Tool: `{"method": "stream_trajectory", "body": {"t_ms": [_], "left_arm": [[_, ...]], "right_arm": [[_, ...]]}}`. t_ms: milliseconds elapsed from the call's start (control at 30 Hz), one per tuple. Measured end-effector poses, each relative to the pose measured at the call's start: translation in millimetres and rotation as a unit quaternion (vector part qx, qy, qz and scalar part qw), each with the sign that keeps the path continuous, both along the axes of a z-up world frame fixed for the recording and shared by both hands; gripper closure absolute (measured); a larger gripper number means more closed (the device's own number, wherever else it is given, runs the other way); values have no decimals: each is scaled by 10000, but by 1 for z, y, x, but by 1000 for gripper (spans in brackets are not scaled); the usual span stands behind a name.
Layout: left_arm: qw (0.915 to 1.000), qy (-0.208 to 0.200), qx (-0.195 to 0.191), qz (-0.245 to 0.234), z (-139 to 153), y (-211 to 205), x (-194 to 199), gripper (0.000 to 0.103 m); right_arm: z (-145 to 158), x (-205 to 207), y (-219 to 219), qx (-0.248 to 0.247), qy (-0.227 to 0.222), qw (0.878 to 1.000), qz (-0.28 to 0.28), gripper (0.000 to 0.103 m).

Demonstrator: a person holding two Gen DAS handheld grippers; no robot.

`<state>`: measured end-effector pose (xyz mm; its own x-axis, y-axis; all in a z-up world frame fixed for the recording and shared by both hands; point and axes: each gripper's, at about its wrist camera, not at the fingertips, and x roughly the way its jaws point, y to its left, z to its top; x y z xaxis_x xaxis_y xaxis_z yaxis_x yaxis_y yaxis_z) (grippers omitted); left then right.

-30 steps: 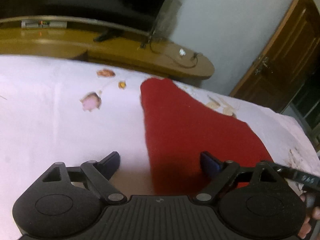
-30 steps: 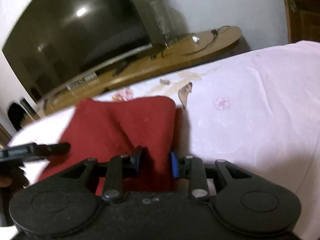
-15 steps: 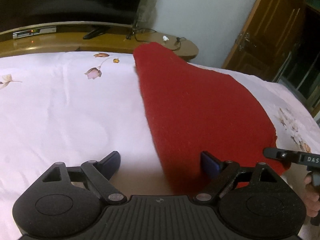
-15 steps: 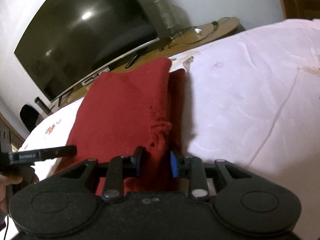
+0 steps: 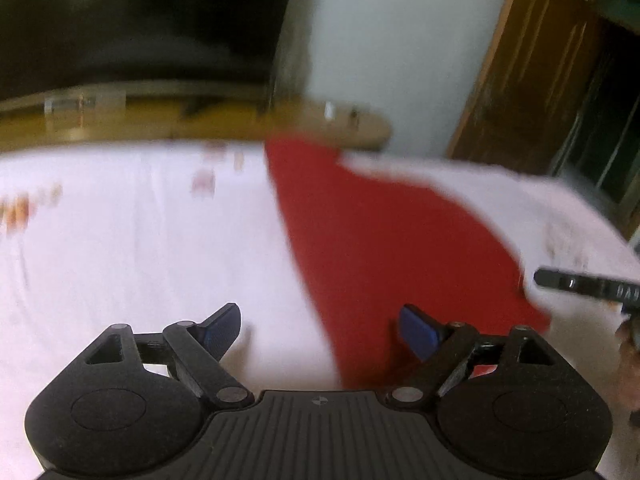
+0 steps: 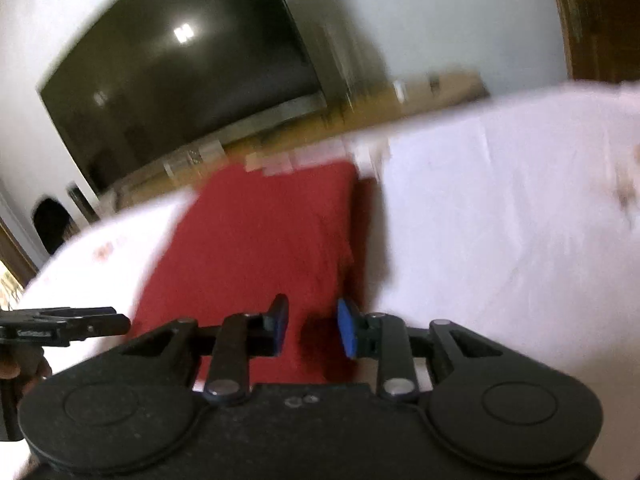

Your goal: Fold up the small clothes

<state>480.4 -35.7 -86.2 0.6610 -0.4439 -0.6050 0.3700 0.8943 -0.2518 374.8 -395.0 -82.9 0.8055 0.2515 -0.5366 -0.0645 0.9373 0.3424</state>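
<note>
A red cloth (image 5: pixel 392 240) lies folded flat on the white flowered bedsheet (image 5: pixel 140 240). My left gripper (image 5: pixel 320 328) hangs wide open above its near left edge, with one pad over the sheet and the other over the cloth. In the right wrist view the red cloth (image 6: pixel 260 240) stretches away from my right gripper (image 6: pixel 312 328). Its jaws are narrow and opening, and the cloth lies under the gap with no pad pressing on it. Each gripper shows at the edge of the other's view: right gripper (image 5: pixel 584 286), left gripper (image 6: pixel 68 322). Both views are motion-blurred.
A large dark television (image 6: pixel 180 80) stands on a long wooden shelf (image 5: pixel 200 120) past the bed's far edge. A wooden door (image 5: pixel 540 80) is at the right. The bedsheet (image 6: pixel 500 220) spreads wide to the right of the cloth.
The bunch of red cloth that stood between the right jaws is gone and the cloth lies flat. Both grippers have drawn back from it; the left stays open.
</note>
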Motion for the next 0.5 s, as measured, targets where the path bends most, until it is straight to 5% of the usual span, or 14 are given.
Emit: {"method": "stream_trajectory", "body": {"t_ms": [67, 100, 133, 233, 333, 367, 500], "left_arm": [[9994, -289, -205, -35, 18, -9, 16, 30], [9988, -356, -268, -207, 24, -20, 25, 57], [9987, -335, -203, -323, 27, -32, 35, 66], [9987, -231, 228, -386, 11, -62, 60, 66], [9956, -282, 755, -487, -15, -75, 62, 66], [9946, -295, 847, -518, -10, -77, 60, 66], [9970, -351, 553, -419, 16, -79, 74, 66]], "right_arm": [[13, 14, 1, -58, -344, 9994, -2, 77], [16, 23, 4, -139, -476, 9988, -15, 80], [19, 33, 8, -208, -585, 9981, -5, 81], [14, 71, 22, -339, -548, 9979, 57, 84], [-19, 109, 41, -849, 356, 9954, 271, 84], [-22, 105, 41, -883, 194, 9955, 296, 84], [-2, 99, 32, -789, -67, 9961, 392, 75]]}}
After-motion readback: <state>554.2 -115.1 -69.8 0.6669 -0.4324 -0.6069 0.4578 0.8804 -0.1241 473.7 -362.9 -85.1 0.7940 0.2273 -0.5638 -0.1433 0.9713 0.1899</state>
